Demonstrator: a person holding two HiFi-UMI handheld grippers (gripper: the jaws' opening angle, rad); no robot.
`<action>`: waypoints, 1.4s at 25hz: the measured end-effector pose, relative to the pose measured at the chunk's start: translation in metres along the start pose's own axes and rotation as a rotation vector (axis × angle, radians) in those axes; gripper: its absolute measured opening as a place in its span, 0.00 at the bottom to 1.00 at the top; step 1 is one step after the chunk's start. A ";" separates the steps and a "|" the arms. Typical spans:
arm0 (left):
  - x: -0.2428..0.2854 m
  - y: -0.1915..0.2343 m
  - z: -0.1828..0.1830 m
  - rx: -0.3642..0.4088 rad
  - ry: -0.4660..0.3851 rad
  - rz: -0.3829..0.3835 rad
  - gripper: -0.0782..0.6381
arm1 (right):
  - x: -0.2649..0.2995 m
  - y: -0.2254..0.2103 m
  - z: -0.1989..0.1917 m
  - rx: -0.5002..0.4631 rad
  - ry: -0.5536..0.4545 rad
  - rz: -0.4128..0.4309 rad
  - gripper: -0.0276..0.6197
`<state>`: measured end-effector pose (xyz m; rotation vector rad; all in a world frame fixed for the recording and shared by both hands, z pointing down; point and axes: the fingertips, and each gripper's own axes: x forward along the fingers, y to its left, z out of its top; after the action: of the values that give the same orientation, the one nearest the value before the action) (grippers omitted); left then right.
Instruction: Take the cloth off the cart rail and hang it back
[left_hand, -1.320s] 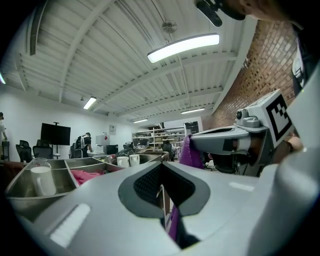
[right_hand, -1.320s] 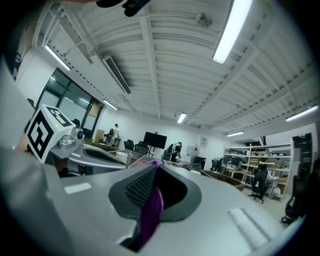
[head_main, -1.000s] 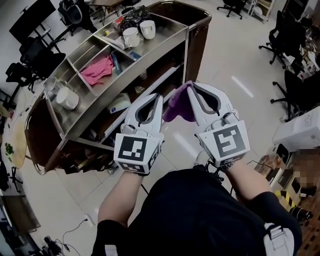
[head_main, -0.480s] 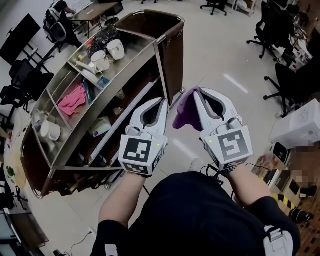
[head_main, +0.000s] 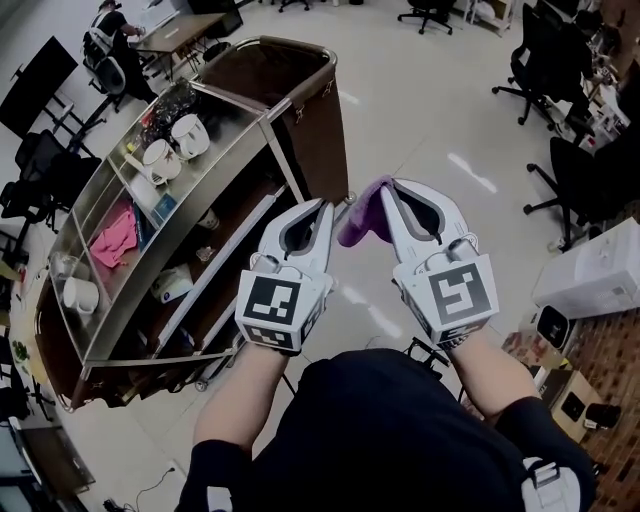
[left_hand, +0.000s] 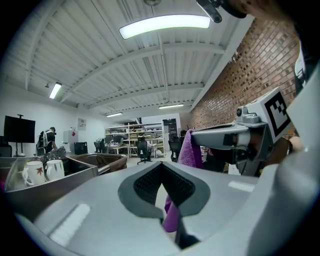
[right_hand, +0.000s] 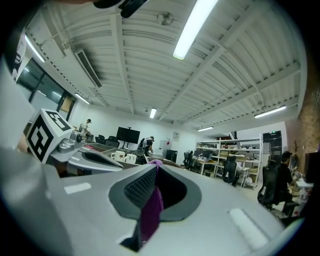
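A purple cloth (head_main: 358, 218) hangs in the air from my right gripper (head_main: 383, 185), which is shut on its top edge. The same cloth (right_hand: 151, 212) shows pinched between the jaws in the right gripper view. My left gripper (head_main: 322, 205) is held close beside it on the left, jaws shut with nothing in them. In the left gripper view the cloth (left_hand: 189, 150) droops just past that gripper's tips (left_hand: 161, 164). The steel cart (head_main: 235, 150) stands to the left below both grippers, its brown bag end (head_main: 275, 75) farthest from me.
The cart's top tray holds white cups (head_main: 175, 145) and a pink cloth (head_main: 115, 225); bottles sit on its lower shelf. Black office chairs (head_main: 535, 60) stand at the right, a white box (head_main: 590, 275) on the floor further right. A person (head_main: 105, 20) sits at a desk far left.
The cart has slid left and lower in the head view as I moved along it toward its bag end. Both grippers stay together, the right one still holding the purple cloth.
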<state>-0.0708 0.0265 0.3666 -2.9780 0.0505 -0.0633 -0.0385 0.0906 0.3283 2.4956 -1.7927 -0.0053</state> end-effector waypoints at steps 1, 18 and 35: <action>0.009 -0.003 0.000 0.002 0.001 0.001 0.10 | 0.001 -0.010 0.001 -0.003 -0.018 0.003 0.05; 0.150 -0.001 -0.005 -0.018 -0.006 -0.059 0.10 | 0.046 -0.135 -0.016 0.010 0.016 -0.047 0.05; 0.303 0.096 -0.005 -0.058 -0.036 -0.026 0.10 | 0.210 -0.247 0.001 -0.038 -0.068 -0.013 0.05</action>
<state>0.2292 -0.0804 0.3675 -3.0373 0.0098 -0.0121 0.2622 -0.0294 0.3213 2.5095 -1.7830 -0.1251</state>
